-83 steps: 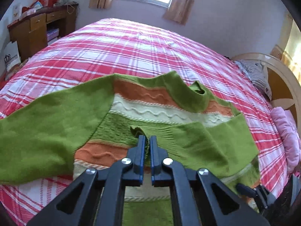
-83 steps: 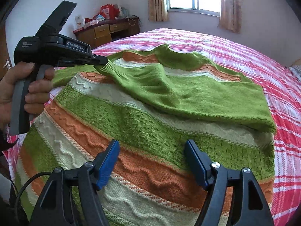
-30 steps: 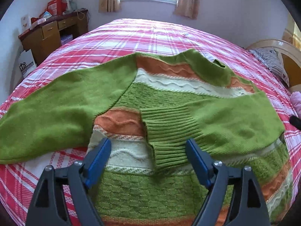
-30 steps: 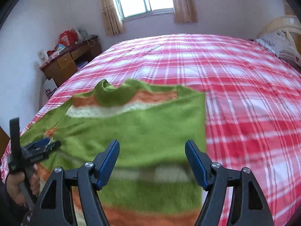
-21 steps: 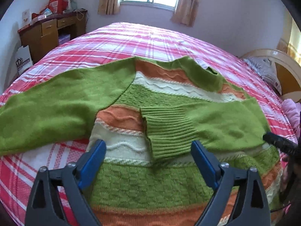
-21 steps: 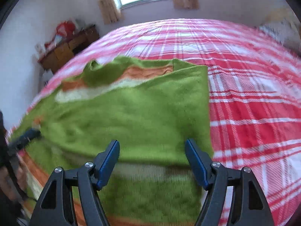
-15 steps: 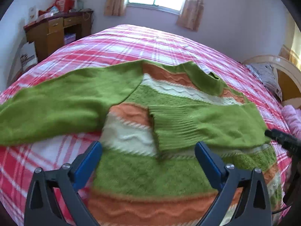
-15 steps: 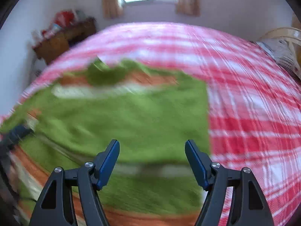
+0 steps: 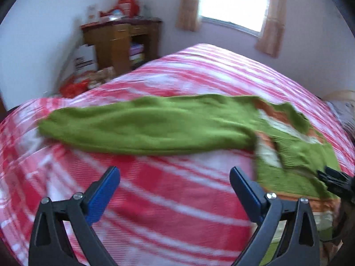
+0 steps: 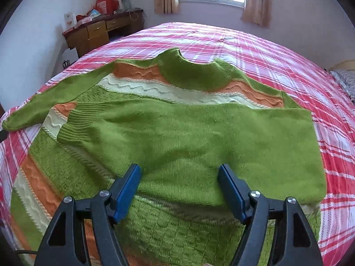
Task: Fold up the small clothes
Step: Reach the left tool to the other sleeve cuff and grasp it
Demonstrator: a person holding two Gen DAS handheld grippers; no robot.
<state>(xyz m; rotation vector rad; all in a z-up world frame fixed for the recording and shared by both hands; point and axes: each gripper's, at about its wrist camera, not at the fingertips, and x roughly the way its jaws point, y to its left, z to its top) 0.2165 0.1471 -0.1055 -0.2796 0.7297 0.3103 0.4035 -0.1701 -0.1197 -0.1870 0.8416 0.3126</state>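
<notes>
Green knit with orange and cream bands, the sweater (image 10: pixel 177 137) lies flat on the red-and-white plaid bedspread (image 10: pixel 288 71), collar toward the window at the top of the right wrist view. One sleeve (image 10: pixel 199 141) is folded across the chest, its ribbed cuff ending at the left-middle of that frame, so that side looks finished and squared off. The other sleeve (image 9: pixel 144 128) lies stretched out over the plaid, running from the sweater body at the right of the left wrist view to its cuff at the left-middle; it appears to be the part not yet brought in.

The left gripper (image 9: pixel 175 190) stands with its blue pads spread very wide and nothing between them, over bare bedspread below the outstretched sleeve. That stance probably serves to take the thick sleeve in one bite. Blur across this view hides finer detail of the cloth.

The right gripper (image 10: pixel 179 190) hangs just above the folded sleeve with its pads moderately apart and empty; whether they touch the knit cannot be told. It may be placed there to steady the fold. Its dark tip (image 9: pixel 335 181) shows at the right edge of the left wrist view.
</notes>
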